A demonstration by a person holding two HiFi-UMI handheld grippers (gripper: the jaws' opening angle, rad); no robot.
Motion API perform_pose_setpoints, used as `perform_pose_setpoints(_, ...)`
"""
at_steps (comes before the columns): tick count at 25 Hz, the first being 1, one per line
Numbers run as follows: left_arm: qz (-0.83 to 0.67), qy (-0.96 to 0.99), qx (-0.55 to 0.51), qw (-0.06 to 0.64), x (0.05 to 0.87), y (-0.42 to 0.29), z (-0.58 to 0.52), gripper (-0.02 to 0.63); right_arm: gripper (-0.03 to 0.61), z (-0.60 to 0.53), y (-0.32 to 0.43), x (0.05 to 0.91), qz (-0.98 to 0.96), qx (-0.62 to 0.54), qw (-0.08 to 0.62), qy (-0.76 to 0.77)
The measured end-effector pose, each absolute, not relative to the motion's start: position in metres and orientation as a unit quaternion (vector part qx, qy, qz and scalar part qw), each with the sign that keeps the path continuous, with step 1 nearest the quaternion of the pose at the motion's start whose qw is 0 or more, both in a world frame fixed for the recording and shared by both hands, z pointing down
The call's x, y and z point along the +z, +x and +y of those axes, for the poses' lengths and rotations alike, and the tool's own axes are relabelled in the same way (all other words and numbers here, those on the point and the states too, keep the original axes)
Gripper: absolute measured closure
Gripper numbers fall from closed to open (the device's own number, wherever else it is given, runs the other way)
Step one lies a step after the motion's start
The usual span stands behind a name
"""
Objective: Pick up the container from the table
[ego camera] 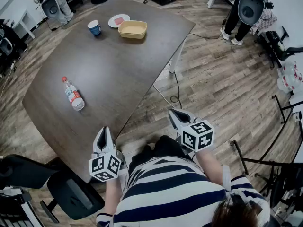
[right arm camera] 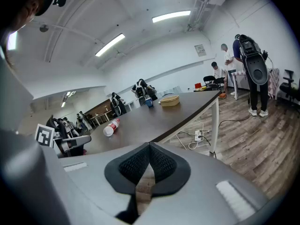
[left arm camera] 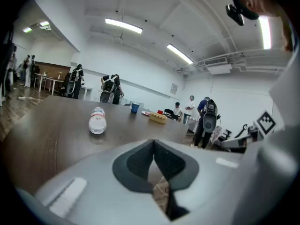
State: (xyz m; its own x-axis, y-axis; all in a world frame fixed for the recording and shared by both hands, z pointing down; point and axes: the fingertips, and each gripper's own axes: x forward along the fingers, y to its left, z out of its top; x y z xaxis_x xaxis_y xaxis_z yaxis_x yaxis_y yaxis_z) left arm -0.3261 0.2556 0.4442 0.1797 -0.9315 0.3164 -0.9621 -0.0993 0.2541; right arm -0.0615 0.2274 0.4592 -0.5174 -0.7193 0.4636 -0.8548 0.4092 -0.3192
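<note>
Dark wooden table (ego camera: 118,74) holds one tan rectangular container (ego camera: 132,29), mouth up, long axis crosswise in the head view, beside one blue cup (ego camera: 94,28). Left gripper (ego camera: 104,132) and right gripper (ego camera: 175,113): jaws together, empty.

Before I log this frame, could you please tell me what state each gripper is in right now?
Left gripper: closed, holding nothing.
Right gripper: closed, holding nothing.
</note>
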Motion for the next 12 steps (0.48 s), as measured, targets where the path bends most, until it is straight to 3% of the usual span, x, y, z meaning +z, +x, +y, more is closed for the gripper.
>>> perform_pose_setpoints(12,-0.622,0.76,0.065,0.178,0.438,-0.318,0.231,0.614,0.58,0.221,-0.071,0.453,-0.827,0.274,0.098,0.482)
